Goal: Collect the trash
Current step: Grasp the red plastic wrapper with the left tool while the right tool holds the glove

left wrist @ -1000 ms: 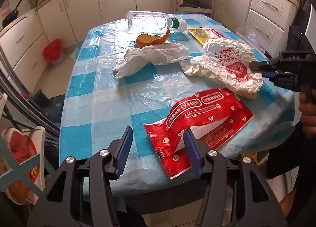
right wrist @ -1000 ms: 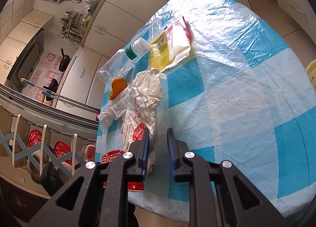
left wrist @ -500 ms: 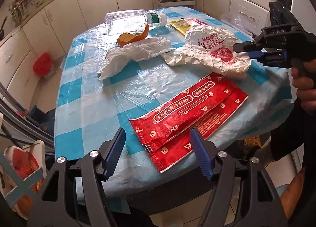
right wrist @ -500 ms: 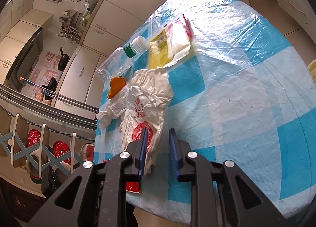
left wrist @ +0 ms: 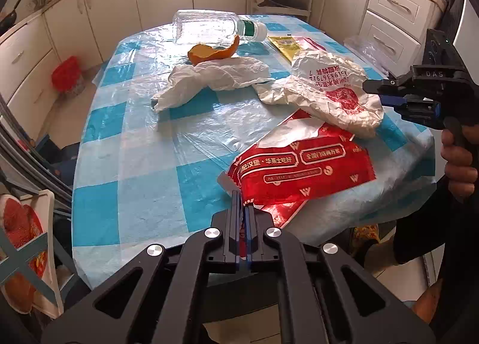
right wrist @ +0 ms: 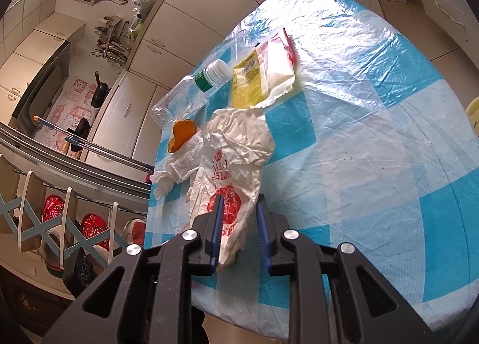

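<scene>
A red snack wrapper (left wrist: pixel 302 164) lies near the table's front edge, its near corner raised. My left gripper (left wrist: pixel 243 209) is shut on that corner. A crumpled white bag with red print (left wrist: pixel 329 95) lies just beyond the wrapper. Its near end (right wrist: pixel 230 239) hangs between the fingers of my right gripper (right wrist: pixel 238 218). Those jaws are closing; the left pad touches the bag and the right pad stands apart from it. In the left wrist view, the right gripper (left wrist: pixel 380 97) comes in from the right, held by a hand.
Farther back on the blue-checked table (left wrist: pixel 134 149) lie a crumpled white tissue (left wrist: pixel 215 77), an orange peel (left wrist: pixel 209 52), a clear plastic bottle (left wrist: pixel 206 26) on its side and a yellow sachet (left wrist: pixel 287 44). Cabinets ring the room.
My left gripper's jaws have swung from wide open to shut on the red wrapper's near corner, which now stands lifted and folded. The right gripper has stayed at the white bag.
</scene>
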Motion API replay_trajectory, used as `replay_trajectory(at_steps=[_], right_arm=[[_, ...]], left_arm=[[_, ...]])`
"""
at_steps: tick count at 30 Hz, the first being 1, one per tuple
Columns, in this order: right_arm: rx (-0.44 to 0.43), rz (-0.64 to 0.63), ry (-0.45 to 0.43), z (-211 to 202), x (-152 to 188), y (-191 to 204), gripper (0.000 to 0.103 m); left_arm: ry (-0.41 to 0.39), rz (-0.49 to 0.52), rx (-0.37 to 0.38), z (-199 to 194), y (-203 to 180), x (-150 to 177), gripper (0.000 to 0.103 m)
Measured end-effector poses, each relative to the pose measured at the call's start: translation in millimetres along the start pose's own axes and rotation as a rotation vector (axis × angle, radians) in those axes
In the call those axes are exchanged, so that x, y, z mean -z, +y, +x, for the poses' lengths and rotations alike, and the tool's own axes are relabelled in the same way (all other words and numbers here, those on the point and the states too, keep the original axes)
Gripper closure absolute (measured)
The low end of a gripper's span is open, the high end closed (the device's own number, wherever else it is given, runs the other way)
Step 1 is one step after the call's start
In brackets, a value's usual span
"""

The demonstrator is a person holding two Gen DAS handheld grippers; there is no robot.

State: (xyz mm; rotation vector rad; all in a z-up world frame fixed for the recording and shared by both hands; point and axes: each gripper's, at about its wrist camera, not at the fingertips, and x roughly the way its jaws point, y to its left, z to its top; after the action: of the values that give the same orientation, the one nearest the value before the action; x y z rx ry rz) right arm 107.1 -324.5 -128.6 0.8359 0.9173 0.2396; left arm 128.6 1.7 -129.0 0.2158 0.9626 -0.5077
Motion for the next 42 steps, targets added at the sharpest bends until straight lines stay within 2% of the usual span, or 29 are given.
replay_trajectory(at_steps=[7,10,21,32,42], right_arm=[[-0.026,-0.056,-0.037,-6.3,-1.1,12.2,0.095],[-0.025,-0.077,-0.062,-10.8,-1.5,15.9,0.098],[-0.032,-0.104,-0.139,-30.8,-2.5,21.2,0.099],[-0.021,-0.122,-0.230,-62.3,-4.1,18.0,0.099],[-0.008,-0.082,-0.311,-96.8,-3.5,-2.5,0.099]], left_arm=[[-0.045,-0.090,-0.010,-21.4,15.6,-8.5,0.101],[-0.069,-0.113,-0.024,-31.7,19.3,-15.0,0.101],[-0.128,-0.139,-0.103,-55.5,18.4,-30.4,0.101],[-0.157,-0.166,-0.106,-66.8,23.4,-34.2,0.101],[-0.183,-0.121,-0.075,-71.7,-6.3,-49.7,0.101]])
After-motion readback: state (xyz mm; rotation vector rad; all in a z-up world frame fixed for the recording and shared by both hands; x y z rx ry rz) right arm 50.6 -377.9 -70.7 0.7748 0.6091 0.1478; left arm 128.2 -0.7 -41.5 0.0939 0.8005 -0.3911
